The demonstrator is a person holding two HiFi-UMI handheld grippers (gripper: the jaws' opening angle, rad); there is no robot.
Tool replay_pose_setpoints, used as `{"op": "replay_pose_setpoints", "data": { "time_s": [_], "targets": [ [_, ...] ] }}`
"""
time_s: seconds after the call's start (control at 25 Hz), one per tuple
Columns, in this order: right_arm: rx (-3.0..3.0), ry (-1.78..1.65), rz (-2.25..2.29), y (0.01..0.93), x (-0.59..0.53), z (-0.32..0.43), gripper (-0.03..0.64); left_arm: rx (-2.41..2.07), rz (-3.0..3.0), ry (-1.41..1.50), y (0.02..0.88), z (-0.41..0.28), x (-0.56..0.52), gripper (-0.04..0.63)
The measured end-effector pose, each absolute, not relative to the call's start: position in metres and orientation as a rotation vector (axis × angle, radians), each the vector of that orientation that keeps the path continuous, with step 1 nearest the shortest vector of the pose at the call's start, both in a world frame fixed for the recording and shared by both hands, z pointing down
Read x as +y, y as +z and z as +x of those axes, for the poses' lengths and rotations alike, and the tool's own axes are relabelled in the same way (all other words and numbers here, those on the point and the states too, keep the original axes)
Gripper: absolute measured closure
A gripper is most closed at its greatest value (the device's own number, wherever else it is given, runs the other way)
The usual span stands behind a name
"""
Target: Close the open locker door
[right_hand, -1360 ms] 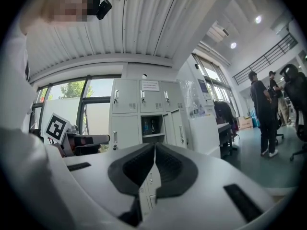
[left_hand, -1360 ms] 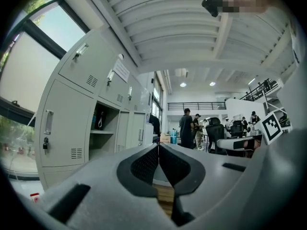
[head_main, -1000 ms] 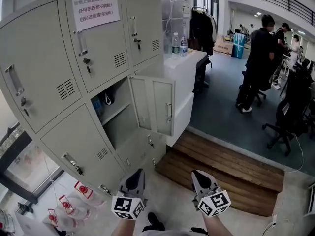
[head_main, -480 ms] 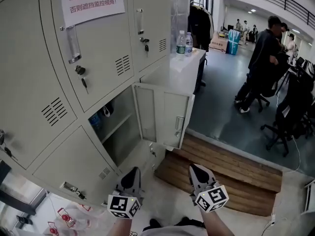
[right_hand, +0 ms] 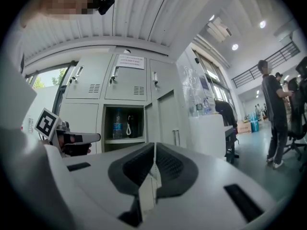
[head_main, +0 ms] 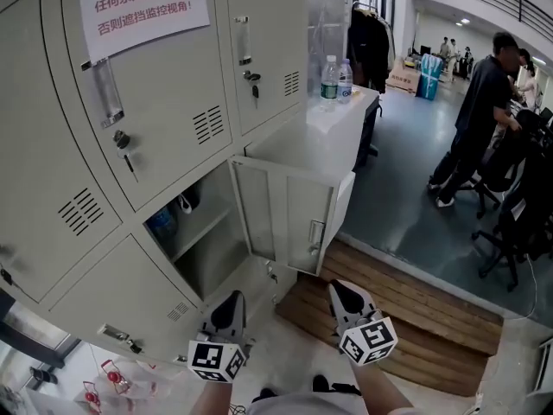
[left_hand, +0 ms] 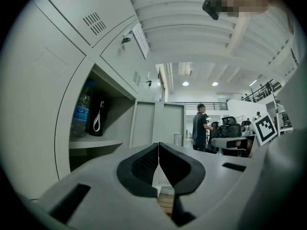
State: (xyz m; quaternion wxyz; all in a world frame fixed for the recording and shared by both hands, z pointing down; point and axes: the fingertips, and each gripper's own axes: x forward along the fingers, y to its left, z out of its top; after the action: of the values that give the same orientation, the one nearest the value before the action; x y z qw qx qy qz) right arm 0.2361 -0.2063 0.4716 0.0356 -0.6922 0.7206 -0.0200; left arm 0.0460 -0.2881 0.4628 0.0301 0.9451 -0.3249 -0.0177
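The grey locker bank [head_main: 164,102] fills the left of the head view. One middle compartment [head_main: 194,232] stands open, and its door [head_main: 289,214] swings out to the right, edge toward me. Inside are a water bottle [left_hand: 80,116] and a black pouch [left_hand: 98,116]. My left gripper [head_main: 230,305] is low in the head view, below the open compartment, jaws shut and empty. My right gripper [head_main: 341,294] is just below the door's free edge, also shut with nothing in it. Neither touches the door. In the right gripper view the door [right_hand: 163,119] lies ahead of the shut jaws [right_hand: 154,150].
A white counter [head_main: 320,132] with two water bottles [head_main: 337,78] adjoins the lockers. A wooden step [head_main: 415,318] lies to the right of my grippers. People [head_main: 479,119] and office chairs [head_main: 518,223] stand far right. Red-and-white packets [head_main: 104,379] lie on the floor at lower left.
Both grippers have moved toward the lockers, and the open door now sits larger and closer above them. The jaws have stayed shut.
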Motion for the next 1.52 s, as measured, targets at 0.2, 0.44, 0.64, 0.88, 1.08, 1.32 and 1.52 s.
{"op": "replay_pose_setpoints", "data": {
  "time_s": [0.2, 0.44, 0.64, 0.88, 1.08, 1.32, 1.52],
  "targets": [
    [2.257, -0.03, -2.105, 0.473, -0.223, 0.248, 0.598, -1.048, 2.902, -0.045, 0.464, 0.053, -0.29, 0.584],
    [2.26, -0.022, -2.097, 0.468, -0.244, 0.263, 0.457, -1.103, 2.886, -0.036, 0.464, 0.051, -0.291, 0.584],
    [2.278, 0.005, -2.102, 0.464, -0.269, 0.283, 0.437, -1.173, 2.863, -0.03, 0.463, 0.045, -0.293, 0.584],
    [2.302, 0.001, -2.091, 0.467, -0.307, 0.306, 0.436, -1.293, 2.817, -0.02, 0.464, 0.031, -0.295, 0.584],
    [2.34, 0.0, -2.046, 0.469, -0.327, 0.31, 0.436, -1.395, 2.776, -0.015, 0.463, 0.019, -0.296, 0.584],
    [2.383, 0.013, -1.976, 0.468, -0.334, 0.302, 0.436, -1.47, 2.75, -0.019, 0.46, 0.012, -0.297, 0.584],
    [2.395, 0.017, -1.944, 0.468, -0.334, 0.295, 0.436, -1.528, 2.724, -0.023, 0.459, -0.001, -0.297, 0.584]
  ]
}}
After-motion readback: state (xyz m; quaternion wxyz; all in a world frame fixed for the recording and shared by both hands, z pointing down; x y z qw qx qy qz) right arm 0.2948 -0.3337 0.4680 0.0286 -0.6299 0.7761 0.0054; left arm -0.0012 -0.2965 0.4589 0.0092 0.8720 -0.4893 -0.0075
